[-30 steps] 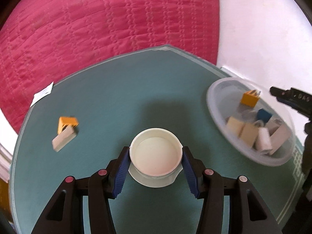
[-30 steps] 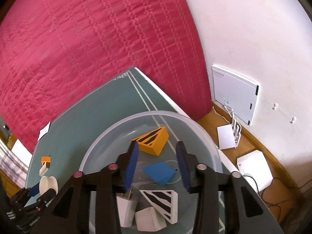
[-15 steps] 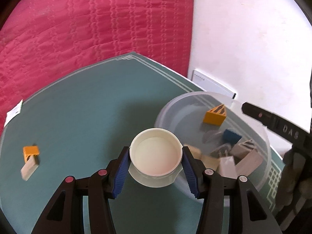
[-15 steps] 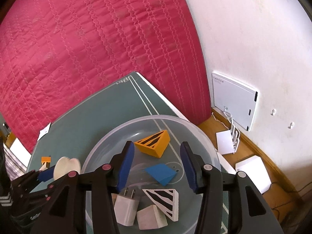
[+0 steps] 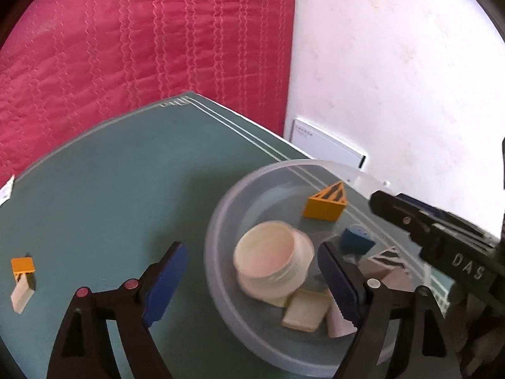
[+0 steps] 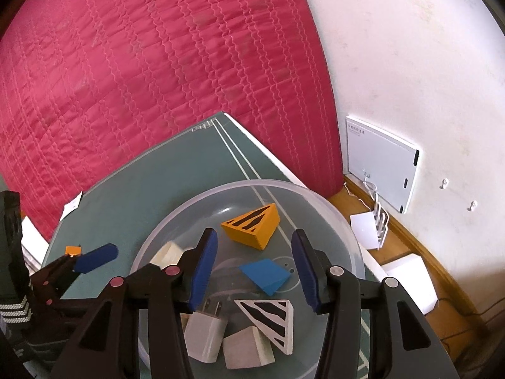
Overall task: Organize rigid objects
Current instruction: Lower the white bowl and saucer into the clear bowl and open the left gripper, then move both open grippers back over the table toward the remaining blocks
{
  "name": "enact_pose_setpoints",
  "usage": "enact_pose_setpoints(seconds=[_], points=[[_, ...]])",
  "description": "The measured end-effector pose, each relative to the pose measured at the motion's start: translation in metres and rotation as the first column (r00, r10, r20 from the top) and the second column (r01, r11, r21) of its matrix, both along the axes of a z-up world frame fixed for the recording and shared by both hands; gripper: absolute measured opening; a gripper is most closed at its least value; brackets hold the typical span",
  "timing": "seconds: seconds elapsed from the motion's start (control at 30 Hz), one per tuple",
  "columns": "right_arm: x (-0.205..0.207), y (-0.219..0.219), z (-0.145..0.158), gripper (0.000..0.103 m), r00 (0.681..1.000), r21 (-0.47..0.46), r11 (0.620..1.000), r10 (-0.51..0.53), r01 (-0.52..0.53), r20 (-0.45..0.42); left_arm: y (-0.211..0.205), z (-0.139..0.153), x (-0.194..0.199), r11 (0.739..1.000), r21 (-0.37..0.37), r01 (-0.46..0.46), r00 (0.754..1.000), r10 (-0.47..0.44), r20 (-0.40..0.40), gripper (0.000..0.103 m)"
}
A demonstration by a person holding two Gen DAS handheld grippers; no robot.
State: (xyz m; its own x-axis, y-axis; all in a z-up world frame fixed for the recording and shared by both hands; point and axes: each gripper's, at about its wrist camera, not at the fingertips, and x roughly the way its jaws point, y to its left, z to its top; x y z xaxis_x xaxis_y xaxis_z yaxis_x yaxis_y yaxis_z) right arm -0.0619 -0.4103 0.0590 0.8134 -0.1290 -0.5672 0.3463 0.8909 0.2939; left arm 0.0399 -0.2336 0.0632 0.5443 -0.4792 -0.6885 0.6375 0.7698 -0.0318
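Both hand-held grippers are spread: the left [image 5: 249, 279] over the clear bowl's [image 5: 221, 287] rim, gripping nothing, the cream cup [image 5: 273, 263] blurred between its fingers inside the bowl, the right [image 6: 254, 268] above the blue block [image 6: 265, 274].

Left gripper [image 5: 252, 279] spread wide with nothing between its blue pads; right gripper [image 6: 254, 271] likewise parted, gripping nothing.
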Motion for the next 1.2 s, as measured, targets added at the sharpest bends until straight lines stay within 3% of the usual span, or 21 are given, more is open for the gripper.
enact_pose_setpoints(seconds=[0.3,0.57,1.2], points=[[0.003,0.009,-0.006,0.051,1.000,-0.030,1.000,0.003,-0.004,-0.019,0.018,-0.007,-0.001,0.995,0.046,-0.085,0.995,0.082,0.059,0.090],[0.003,0.013,-0.009,0.052,1.000,-0.047,0.999,0.007,-0.008,-0.022,0.024,-0.006,-0.008,0.988,0.082,-0.132,0.982,0.120,0.144,0.100],[0.008,0.029,-0.018,0.058,0.998,-0.087,0.995,0.037,-0.042,-0.049,0.044,-0.009,-0.013,0.973,0.104,-0.207,0.966,0.187,0.180,0.102]])
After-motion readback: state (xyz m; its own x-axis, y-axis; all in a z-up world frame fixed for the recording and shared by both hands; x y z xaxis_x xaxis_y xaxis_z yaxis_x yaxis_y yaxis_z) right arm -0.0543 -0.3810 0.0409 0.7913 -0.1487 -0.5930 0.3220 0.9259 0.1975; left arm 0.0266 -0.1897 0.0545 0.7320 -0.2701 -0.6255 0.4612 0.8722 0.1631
